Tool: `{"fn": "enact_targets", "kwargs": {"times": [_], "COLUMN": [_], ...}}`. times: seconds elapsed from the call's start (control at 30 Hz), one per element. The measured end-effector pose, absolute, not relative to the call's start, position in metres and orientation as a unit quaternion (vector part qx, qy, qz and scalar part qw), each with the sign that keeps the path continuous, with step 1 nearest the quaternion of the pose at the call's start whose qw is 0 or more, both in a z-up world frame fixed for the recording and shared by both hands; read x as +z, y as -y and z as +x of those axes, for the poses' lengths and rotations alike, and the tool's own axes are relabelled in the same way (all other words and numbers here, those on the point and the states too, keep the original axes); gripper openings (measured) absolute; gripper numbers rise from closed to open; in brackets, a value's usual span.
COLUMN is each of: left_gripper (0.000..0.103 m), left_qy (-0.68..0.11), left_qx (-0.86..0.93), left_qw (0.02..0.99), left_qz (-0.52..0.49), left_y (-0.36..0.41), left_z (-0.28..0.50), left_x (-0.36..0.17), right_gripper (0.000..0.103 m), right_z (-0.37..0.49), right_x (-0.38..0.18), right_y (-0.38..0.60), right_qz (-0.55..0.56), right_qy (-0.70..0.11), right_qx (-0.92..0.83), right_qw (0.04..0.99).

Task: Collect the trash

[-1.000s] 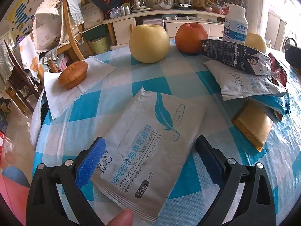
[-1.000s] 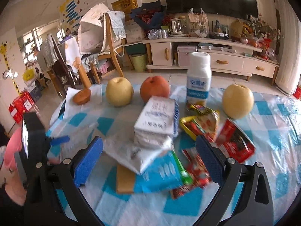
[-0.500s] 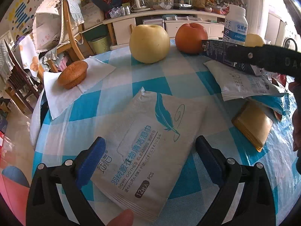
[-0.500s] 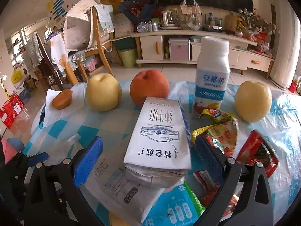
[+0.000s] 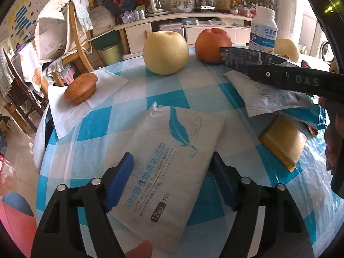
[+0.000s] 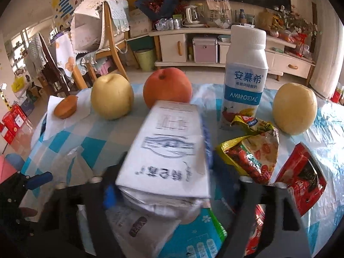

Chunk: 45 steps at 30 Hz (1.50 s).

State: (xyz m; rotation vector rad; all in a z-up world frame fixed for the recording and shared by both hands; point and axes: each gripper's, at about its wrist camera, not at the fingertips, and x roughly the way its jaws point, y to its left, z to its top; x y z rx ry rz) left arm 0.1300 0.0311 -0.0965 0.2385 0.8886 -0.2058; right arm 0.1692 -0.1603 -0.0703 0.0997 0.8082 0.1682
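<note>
My left gripper (image 5: 172, 180) has just been closing, its blue pads now pressing both edges of the wipes pack (image 5: 169, 161), which lies flat on the checked tablecloth (image 5: 96, 126). My right gripper (image 6: 163, 172) has likewise been closing and is clamped on the milk carton (image 6: 169, 148), atop a pile of wrappers. Snack wrappers (image 6: 253, 152) lie just right of it. Farther back: muffin (image 5: 80, 88) on a napkin, yellow pear (image 5: 165, 52), red apple (image 5: 212, 45), yogurt bottle (image 6: 245, 75) upright.
</note>
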Motion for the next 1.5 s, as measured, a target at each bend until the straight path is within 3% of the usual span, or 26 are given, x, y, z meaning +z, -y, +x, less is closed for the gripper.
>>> {"fn": "enact_targets", "kwargs": {"times": [0.27, 0.67, 1.5], "left_gripper": [0.047, 0.029, 0.010], "left_qy": [-0.420, -0.406, -0.356], "left_qx": [-0.097, -0.093, -0.072], "left_qw": [0.895, 0.905, 0.930], "left_qz": [0.114, 0.088, 0.061], "left_y": [-0.029, -0.041, -0.064], "left_z": [0.127, 0.128, 0.122], "left_x": [-0.091, -0.081, -0.055], "right_gripper": [0.066, 0.065, 0.064], "right_z": [0.170, 0.164, 0.141], "right_x": [-0.070, -0.055, -0.034], "right_y": [0.163, 0.159, 0.166], "right_qz": [0.046, 0.038, 0.034], "right_qy": [-0.391, -0.372, -0.329], "right_qx": [0.083, 0.089, 0.095], "right_qw": [0.916, 0.923, 0.939]}}
